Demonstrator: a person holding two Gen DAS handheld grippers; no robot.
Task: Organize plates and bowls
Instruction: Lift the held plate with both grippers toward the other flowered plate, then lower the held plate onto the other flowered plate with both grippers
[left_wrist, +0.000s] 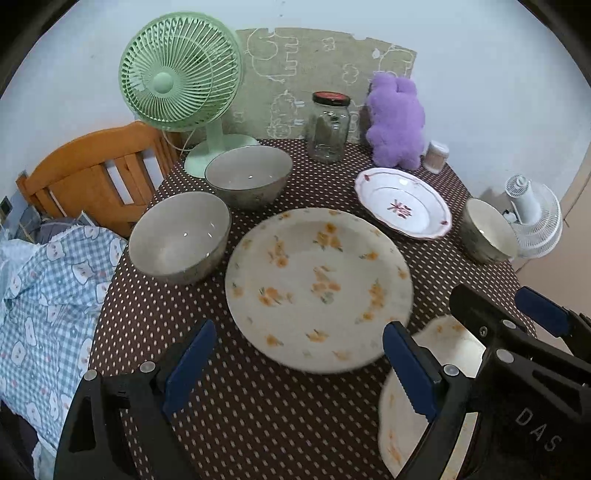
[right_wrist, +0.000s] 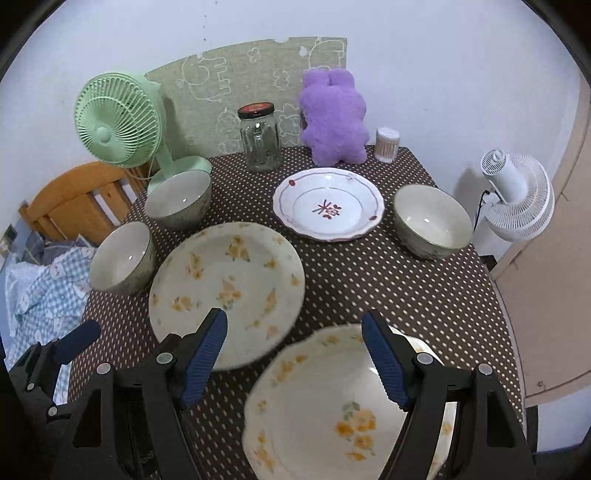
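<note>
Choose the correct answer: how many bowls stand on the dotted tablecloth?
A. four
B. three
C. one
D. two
B: the right wrist view shows two bowls at the left, one near the green fan and one nearer the table edge, and a third bowl at the right beside the red-patterned plate.

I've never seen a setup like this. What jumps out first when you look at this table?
Probably the dishes spread over the dotted tablecloth: a big yellow-flowered plate in the middle, a red-trimmed white plate behind it, and three grey bowls around them. At the back stand a mint green fan, a glass jar and a fluffy purple toy. In the foreground, the blue-padded right gripper hangs open above another flowered plate.
</note>
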